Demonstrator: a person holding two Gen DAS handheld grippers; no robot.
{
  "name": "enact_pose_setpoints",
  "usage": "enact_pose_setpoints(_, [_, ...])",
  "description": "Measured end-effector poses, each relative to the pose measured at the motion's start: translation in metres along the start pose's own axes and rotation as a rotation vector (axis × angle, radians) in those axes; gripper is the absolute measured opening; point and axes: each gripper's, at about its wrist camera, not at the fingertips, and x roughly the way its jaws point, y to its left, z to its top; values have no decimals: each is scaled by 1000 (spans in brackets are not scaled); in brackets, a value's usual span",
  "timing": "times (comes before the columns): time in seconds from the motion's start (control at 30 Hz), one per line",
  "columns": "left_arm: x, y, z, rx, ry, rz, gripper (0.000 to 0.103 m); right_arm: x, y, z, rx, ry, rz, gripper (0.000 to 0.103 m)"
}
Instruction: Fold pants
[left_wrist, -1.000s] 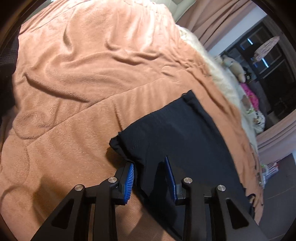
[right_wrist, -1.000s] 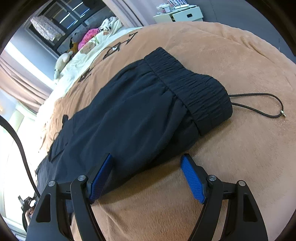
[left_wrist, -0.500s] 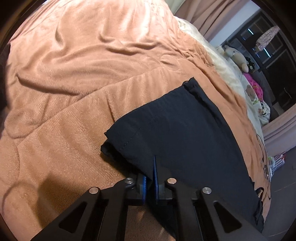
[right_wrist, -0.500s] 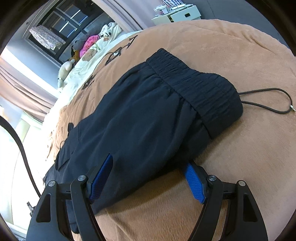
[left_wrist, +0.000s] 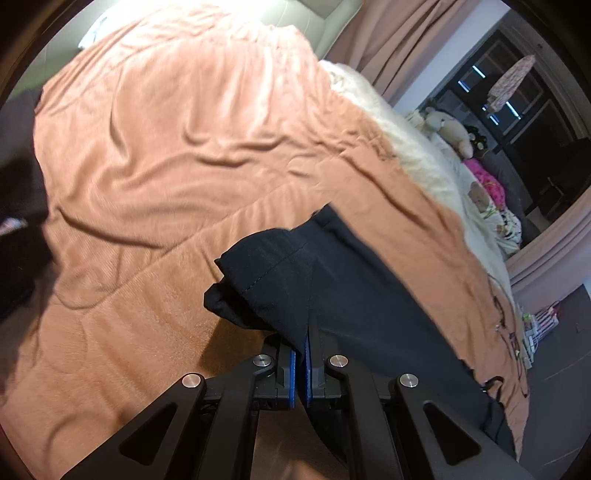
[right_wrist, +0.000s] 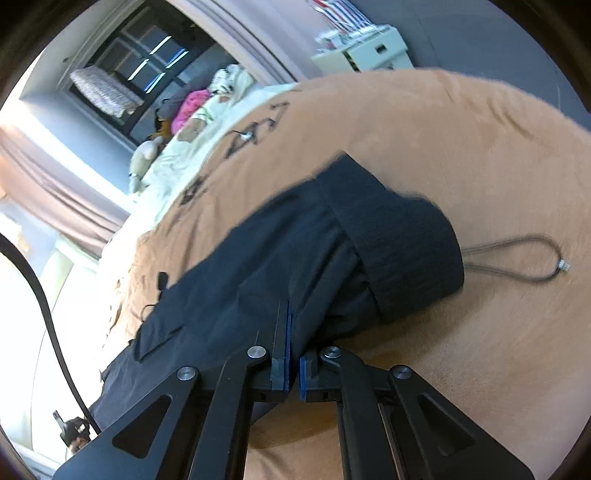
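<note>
Right tongs (right_wrist: 291, 363) just clamped onto the pants (right_wrist: 258, 266) like the left tongs (left_wrist: 300, 360), both now lifting the near edge, so the fold's starting.

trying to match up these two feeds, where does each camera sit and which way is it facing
Left wrist: sits on the left claw, looks along its fingers at the pants hem end on the orange blanket.
Right wrist: sits on the right claw, faces the waistband and drawstring.
Shared: pants, blanket, each claw shut on fabric.
</note>
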Motion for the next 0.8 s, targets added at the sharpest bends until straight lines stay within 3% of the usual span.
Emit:
enact_pose_setpoints(0.3, [-63, 5, -11, 9, -26, -9, 3, -32, 10, 3, -56, 35, -4, 0])
enact_pose_setpoints(0.8, [-154, 65, -75, -14, -39, 13, 3, -86, 9, 4, -109, 114, -20, 0])
